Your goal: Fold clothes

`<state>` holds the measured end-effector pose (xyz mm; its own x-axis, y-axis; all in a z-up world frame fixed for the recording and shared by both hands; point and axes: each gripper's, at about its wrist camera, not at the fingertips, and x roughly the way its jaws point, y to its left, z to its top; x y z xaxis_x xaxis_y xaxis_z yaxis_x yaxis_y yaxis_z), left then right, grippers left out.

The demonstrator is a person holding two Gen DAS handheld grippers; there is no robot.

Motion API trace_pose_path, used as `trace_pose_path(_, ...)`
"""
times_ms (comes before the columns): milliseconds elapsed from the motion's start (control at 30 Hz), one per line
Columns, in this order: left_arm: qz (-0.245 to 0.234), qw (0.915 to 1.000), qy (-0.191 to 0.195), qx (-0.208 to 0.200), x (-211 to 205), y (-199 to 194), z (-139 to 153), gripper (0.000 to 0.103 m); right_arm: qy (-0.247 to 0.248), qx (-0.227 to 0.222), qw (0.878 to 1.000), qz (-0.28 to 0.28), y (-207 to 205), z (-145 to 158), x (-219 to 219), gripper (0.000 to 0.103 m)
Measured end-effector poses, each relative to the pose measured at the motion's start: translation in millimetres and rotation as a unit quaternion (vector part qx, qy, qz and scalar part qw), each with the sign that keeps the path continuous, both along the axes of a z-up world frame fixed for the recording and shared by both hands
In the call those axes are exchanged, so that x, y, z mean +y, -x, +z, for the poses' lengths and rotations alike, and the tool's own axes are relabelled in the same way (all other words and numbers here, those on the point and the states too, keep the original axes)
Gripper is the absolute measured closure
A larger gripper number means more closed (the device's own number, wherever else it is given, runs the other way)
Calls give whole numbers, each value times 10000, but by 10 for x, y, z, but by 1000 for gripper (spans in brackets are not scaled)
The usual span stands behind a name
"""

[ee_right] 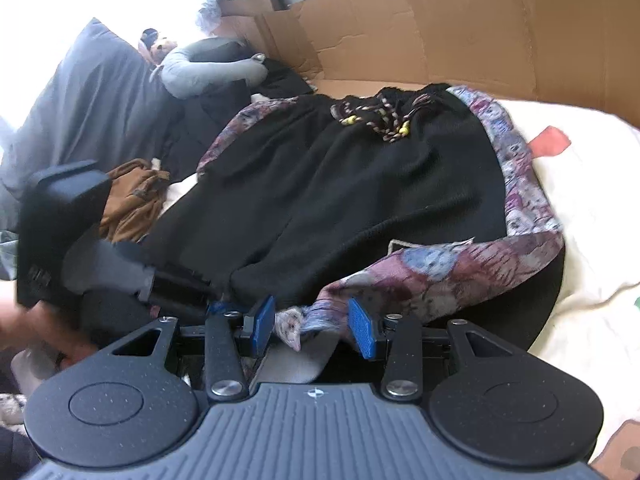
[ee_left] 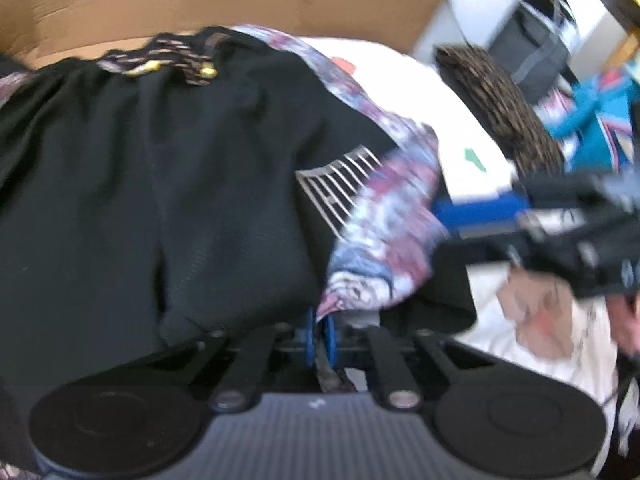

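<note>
The black shorts [ee_right: 340,200] lie flat on the bed [ee_right: 592,240], waistband toward the cardboard [ee_right: 440,32]. The left tool [ee_left: 319,334] is clamped on their patterned hem; the right tool [ee_right: 312,326] stands apart around the hem.

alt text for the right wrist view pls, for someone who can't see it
Black shorts with patterned side panels lie on a bed; a patterned hem corner sits between the right tongs' open blue pads. Cardboard stands behind.
</note>
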<state>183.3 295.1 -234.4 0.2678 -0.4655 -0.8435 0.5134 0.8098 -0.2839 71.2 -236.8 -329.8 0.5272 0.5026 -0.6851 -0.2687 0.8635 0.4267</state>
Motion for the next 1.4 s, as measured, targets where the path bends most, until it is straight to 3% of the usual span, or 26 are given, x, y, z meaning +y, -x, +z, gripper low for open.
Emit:
trace_pose_path(267,881,9958,178,148,293,-207,1,98,933,420,9947,2,-16,-306,91,55)
trace_pose_path(567,1158,9929,234,116,410,-247,41,98,1589,402,9864,78,-138,-554,329,55)
trace_pose_path(833,1268,9915,293,82,409,-295,38,99,2391,242,9707,-69,-237,-717,552,55)
trace_pose_path(967,1356,9903,301,26,462,-313,41,100,2484,218,9683,-158,-226,-718,511,58)
trace_pose_path(1200,1478,9885,331,-6,541,-329,79,100,2540,291,9663,-297,-189,-615,346,91)
trace_pose_path(1400,1324,9902,433,60,488,-274,147,100,2539,278,9662,-356,-6,-407,159,96)
